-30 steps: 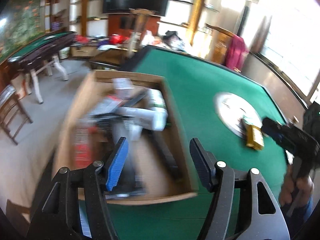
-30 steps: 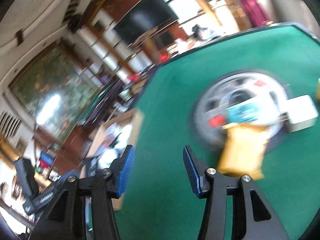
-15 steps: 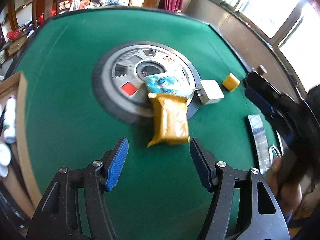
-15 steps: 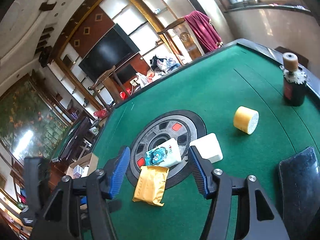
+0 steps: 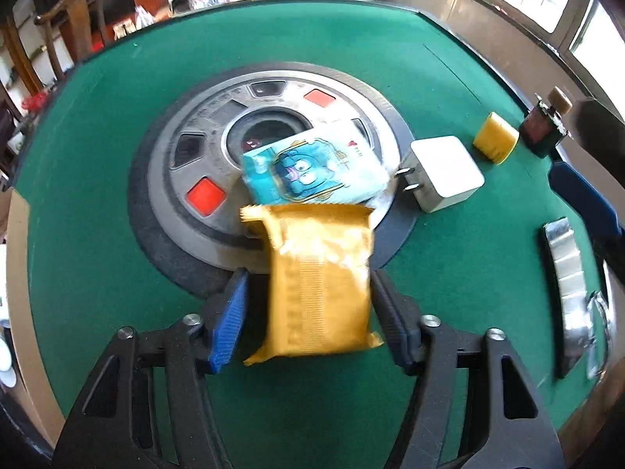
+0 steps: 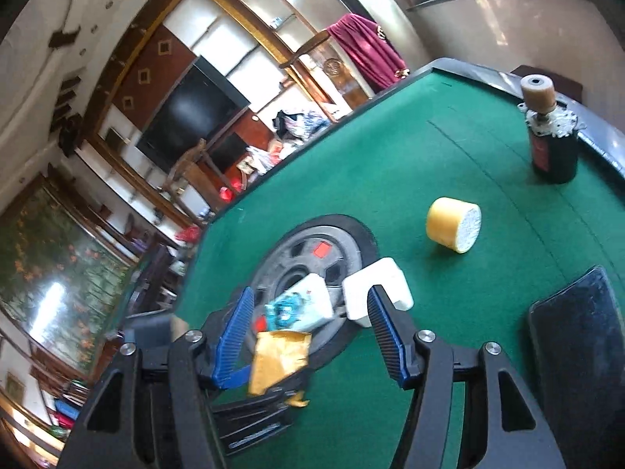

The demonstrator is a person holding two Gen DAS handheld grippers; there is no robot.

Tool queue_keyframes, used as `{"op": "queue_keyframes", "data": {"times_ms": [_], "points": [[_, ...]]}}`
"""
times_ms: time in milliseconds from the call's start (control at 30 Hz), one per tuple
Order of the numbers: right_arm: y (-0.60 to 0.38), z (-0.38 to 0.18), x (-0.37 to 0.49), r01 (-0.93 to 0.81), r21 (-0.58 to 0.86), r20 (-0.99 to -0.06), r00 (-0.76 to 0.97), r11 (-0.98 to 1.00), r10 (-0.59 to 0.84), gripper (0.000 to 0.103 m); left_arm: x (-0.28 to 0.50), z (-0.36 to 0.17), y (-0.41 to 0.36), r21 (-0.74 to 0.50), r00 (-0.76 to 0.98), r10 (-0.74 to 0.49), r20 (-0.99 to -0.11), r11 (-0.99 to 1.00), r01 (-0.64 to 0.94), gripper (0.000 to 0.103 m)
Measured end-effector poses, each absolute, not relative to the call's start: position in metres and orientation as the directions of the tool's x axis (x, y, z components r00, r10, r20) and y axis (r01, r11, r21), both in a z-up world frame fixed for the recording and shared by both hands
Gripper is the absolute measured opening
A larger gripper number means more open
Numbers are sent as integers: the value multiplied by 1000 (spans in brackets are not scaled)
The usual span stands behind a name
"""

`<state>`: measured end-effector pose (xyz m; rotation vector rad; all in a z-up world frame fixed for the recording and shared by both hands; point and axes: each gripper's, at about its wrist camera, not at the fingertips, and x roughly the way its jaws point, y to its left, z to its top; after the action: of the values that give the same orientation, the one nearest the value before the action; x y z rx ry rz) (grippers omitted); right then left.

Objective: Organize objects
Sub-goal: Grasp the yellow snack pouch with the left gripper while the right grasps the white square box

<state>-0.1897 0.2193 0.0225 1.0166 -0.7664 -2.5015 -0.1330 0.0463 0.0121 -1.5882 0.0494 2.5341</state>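
A yellow snack packet [image 5: 318, 281] lies on the green table [image 5: 97, 156], partly over the round centre disc [image 5: 183, 148]. My left gripper [image 5: 308, 312] straddles it and its jaws are closing; a gap still shows at the left pad. Behind the packet lie a blue cartoon tissue pack [image 5: 312, 168] and a white plug charger [image 5: 441, 174]. My right gripper [image 6: 312, 332] hovers open above the table, holding nothing, with the tissue pack [image 6: 300, 305], the charger [image 6: 379, 287] and the packet [image 6: 279, 359] beyond its fingers.
A yellow cylinder [image 6: 453, 224] and a dark bottle [image 6: 550, 144] stand toward the far right edge. A flat black object [image 6: 578, 332] and a silver strip [image 5: 570, 273] lie at the right. A cardboard box edge [image 5: 15, 273] shows at the left.
My left gripper swung from over the cardboard box to the table centre and dropped around the yellow packet, its jaws narrowing. My right gripper opened wider and shifted toward the charger.
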Motion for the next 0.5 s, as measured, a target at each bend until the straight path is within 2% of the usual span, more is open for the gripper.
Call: {"op": "queue_keyframes", "data": {"times_ms": [33,167,500], "points": [[219,21,-192,92,571,-557,-687,-815,-468,61,-128,12,42,-42,-440,101,-892,-989,-141,45],[211,7,-206,62,471,-635,-669,-880,-387,61,-103,9,10,-38,-480,88,-873,-993,-113,45],[186,-19,-230,68,285,-715,-649,-956,-259,61,-93,1,-21,-78,-533,124,-837,-991,-108,45]]}}
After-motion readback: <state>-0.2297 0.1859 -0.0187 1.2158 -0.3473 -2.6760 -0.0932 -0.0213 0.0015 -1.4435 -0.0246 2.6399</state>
